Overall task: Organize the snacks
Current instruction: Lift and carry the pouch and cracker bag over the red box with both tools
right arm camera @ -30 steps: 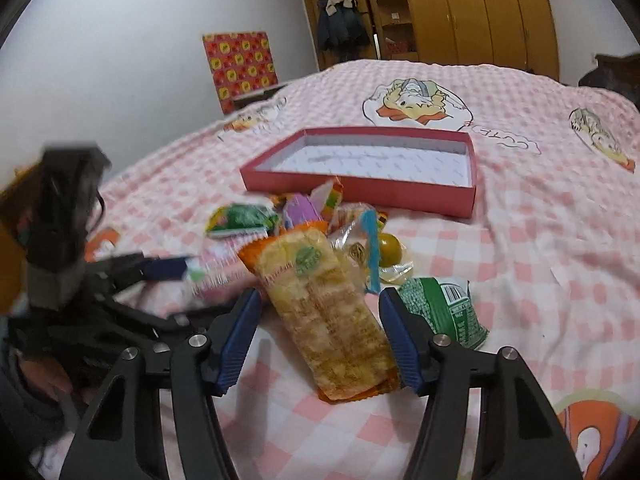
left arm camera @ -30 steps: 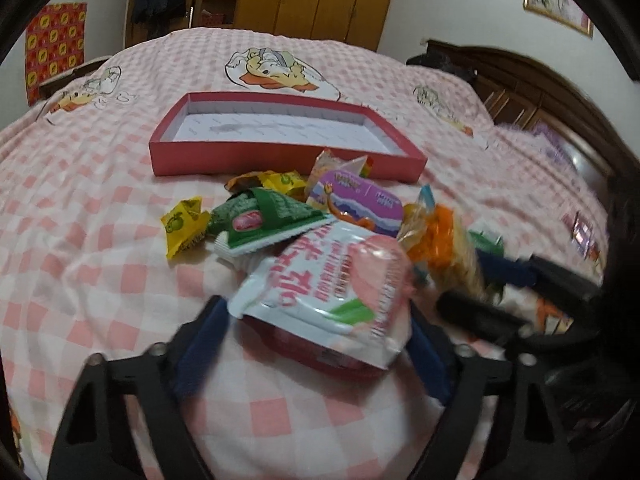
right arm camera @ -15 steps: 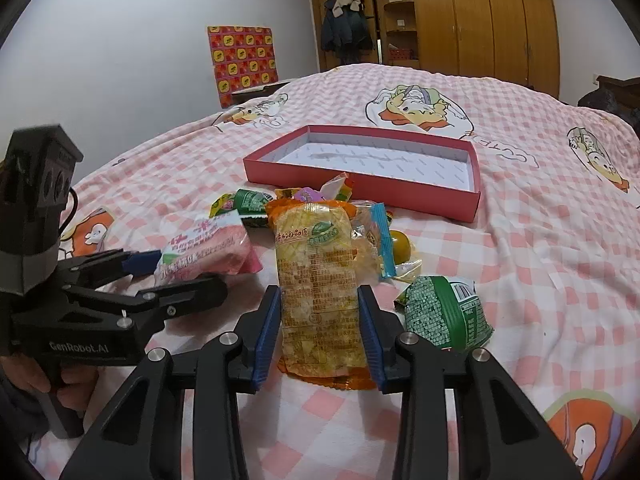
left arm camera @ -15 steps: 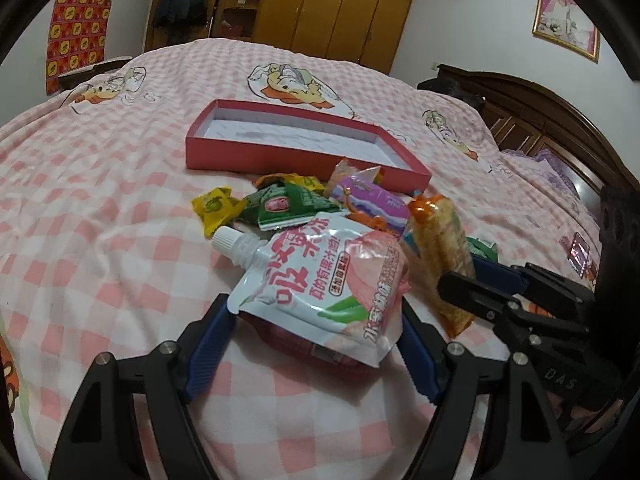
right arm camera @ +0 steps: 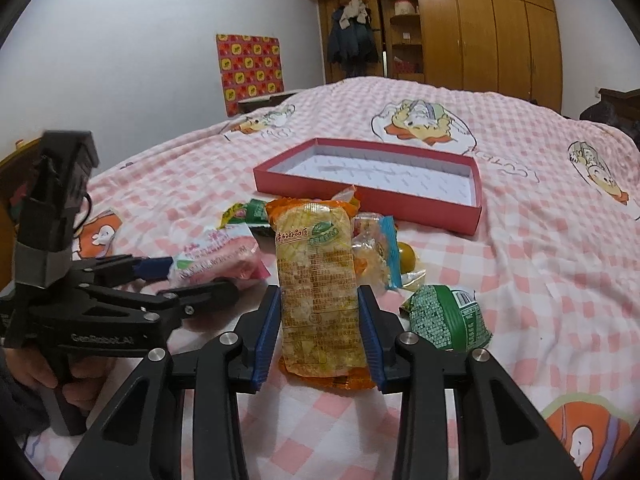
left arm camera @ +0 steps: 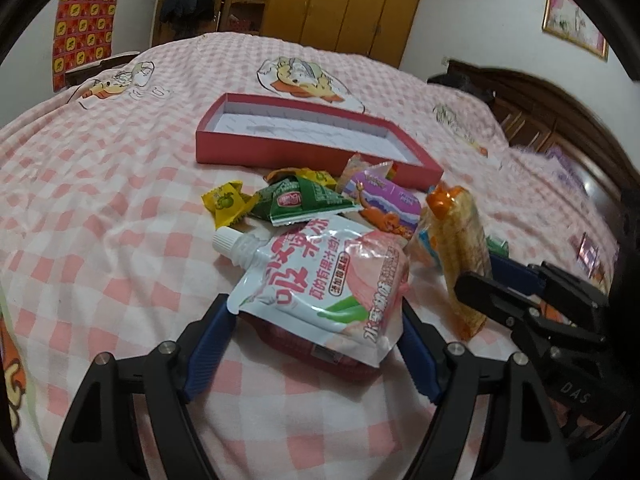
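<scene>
Showing "GenRobot.AI" on the left tool (right arm camera: 192, 280), clamping wide on the peach jelly pouch (left arm camera: 324, 276) near the bed's (left arm camera: 100, 220) middle. Right tool (right arm camera: 319, 316) pinching the yellow cracker pack (right arm camera: 316, 276), before the red box (right arm camera: 372, 176).

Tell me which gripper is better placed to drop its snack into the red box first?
Right, probably. The right gripper is shut on the orange-ended cracker pack, lifted upright, with the red box straight ahead. The left gripper only brackets the pink juice pouch.

place: home bedroom | evidence: checked bed (left arm camera: 100, 220); wooden wardrobe (right arm camera: 500, 32); hanging coats (right arm camera: 352, 36)
</scene>
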`<state>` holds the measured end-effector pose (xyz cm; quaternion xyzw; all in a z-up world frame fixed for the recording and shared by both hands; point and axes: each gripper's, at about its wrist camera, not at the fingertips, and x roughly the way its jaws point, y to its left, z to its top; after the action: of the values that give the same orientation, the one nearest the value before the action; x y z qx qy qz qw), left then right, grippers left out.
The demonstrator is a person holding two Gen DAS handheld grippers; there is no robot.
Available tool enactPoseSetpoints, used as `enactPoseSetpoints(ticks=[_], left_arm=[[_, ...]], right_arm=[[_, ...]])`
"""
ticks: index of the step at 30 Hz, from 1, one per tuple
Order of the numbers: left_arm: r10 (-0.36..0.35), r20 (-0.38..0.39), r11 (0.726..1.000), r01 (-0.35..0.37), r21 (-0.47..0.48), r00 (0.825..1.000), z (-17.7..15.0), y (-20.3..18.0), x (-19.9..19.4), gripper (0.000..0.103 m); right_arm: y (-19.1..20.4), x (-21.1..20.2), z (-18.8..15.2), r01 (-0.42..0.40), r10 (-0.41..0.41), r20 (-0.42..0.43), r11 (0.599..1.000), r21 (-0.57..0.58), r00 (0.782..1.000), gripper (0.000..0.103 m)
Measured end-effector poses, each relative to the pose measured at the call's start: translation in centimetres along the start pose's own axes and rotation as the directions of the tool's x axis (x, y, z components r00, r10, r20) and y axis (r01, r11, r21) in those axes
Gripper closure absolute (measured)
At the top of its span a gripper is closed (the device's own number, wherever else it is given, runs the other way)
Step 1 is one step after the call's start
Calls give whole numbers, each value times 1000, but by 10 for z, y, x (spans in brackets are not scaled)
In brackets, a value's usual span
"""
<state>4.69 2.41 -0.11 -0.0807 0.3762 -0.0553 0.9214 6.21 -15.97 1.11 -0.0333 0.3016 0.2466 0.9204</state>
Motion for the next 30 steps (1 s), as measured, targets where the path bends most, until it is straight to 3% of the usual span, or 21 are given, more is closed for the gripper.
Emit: enactPoseSetpoints(ticks=[6,9,12,22,30], left_arm=[[42,-2,999,-42,14,999,4,-10,-19,22],[44,24,999,-44,11,999,8,-11,-35,22],[43,49,999,-43,5,998,17,-10,-45,22],[17,38,999,-18,31,999,44,-14,-55,21],[9,114,998,-16,64,993,75,-20,-59,21]], right_arm=[[9,0,2,2,-2,-10,999,-37,1000,64],[-2,4,5,-56,59,-44,997,58,997,64],[-8,-4,9,-96,97,-10,990,106,995,64],[-5,-33,32,-36,30,118,998,48,993,64],[-18,-23,47,-19,12,108,998,65,994,64]])
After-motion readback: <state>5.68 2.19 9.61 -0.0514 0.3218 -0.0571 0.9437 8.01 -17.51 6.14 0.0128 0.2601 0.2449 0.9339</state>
